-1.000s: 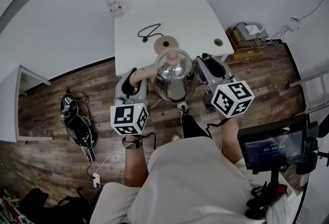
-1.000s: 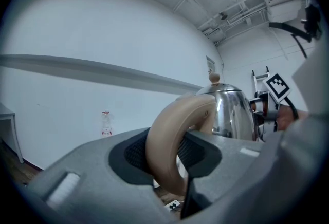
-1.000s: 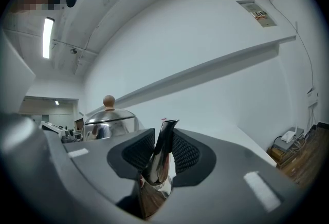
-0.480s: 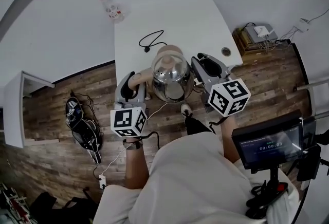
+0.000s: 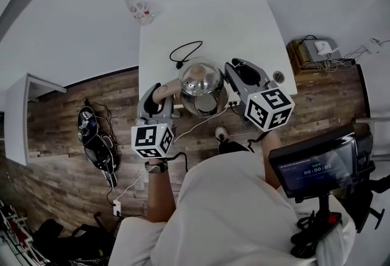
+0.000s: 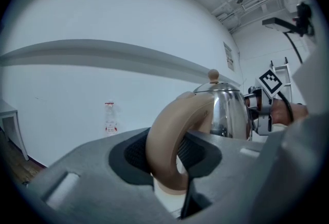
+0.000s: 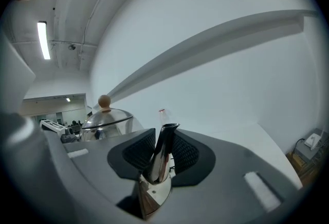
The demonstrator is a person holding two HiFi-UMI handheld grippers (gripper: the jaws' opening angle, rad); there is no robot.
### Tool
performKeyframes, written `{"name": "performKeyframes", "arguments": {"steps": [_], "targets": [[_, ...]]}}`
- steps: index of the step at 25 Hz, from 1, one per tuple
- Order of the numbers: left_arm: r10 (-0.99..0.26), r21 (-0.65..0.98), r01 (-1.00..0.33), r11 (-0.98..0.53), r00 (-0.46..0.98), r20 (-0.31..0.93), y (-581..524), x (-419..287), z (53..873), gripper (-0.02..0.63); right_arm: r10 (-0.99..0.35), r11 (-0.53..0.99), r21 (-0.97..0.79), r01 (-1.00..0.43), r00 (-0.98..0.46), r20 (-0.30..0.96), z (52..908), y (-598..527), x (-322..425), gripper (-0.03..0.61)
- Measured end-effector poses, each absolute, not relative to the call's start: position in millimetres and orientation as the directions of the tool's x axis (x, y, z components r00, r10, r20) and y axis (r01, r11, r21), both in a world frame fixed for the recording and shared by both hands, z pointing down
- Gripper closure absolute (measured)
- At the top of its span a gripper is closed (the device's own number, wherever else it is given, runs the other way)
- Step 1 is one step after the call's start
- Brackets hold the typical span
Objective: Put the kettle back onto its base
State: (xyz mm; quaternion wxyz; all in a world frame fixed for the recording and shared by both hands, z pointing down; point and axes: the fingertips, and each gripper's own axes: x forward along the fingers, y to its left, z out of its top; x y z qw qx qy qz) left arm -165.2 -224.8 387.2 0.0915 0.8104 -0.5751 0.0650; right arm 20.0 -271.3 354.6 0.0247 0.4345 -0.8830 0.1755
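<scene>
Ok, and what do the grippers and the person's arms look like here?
Both the left gripper and right gripper are grey moulded shells with black ribbed pads, each carrying a white cube printed with black square markers. The person wears a pale short-sleeved top and a dark wristband on the left wrist.

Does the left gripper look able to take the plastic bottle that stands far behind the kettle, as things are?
Probably not. The left gripper has its jaws shut on the kettle handle, so it is not free, and the bottle stands far off, well beyond its jaws.
</scene>
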Motion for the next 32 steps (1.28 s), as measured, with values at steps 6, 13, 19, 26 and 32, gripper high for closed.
{"name": "performKeyframes", "arguments": {"steps": [6,13,19,26,32], "targets": [[-0.925,0.078,-0.956,-0.282,0.293,0.242,-273.4,-171.3,411.1,0.486,-0.722,0.585,-0.306,-0.751,-0.654,0.225,380.6,-327.9,11.9,0.488],[-0.929,0.074,-0.966,-0.25,0.26,0.261,-267.4,-173.7,430.0,0.486,-0.707,0.582,-0.306,-0.754,-0.654,0.269,401.7,-329.0,7.5,0.486],[-0.928,0.094,-0.968,-0.232,0.249,0.277,-274.0,-176.0,449.3,0.486,-0.688,0.592,-0.293,-0.751,-0.66,0.301,419.0,-340.0,2.7,0.487],[-0.907,0.103,-0.971,-0.218,0.24,0.346,-335.1,-176.1,530.5,0.486,-0.657,0.588,-0.308,-0.748,-0.664,0.359,501.9,-406.6,0.1,0.486],[-0.889,0.127,-0.969,-0.214,0.247,0.386,-331.0,-171.2,548.2,0.486,-0.645,0.577,-0.306,-0.757,-0.652,0.398,517.6,-404.9,3.6,0.486]]}}
